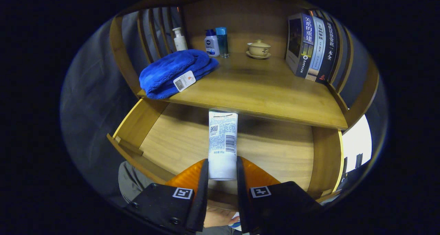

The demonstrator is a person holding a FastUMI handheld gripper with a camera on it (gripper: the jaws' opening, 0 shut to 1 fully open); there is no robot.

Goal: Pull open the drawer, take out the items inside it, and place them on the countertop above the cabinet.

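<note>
The gripper [222,166] is closed on a white tube [222,143], both fingers [202,180] pressing its sides near the lower end; the tube stands lengthwise ahead of them, its printed back facing the camera and its far end reaching under the front edge of the countertop [261,90]; whether the tube rests on the drawer floor or is lifted off it I cannot tell. Around the tube the open drawer [178,138] shows bare wood on both sides, with free room out to its left wall and its right wall. Above, a folded blue towel [175,71] with a white tag lies at the countertop's front left corner, slightly over the edge; the middle and front right of the top are open. Along the back edge stand a white pump bottle [179,39], a small white-and-blue bottle [211,43] and a clear blue bottle [222,41], then a lidded cup on a saucer [259,49]; books [312,45] stand against the right side.
</note>
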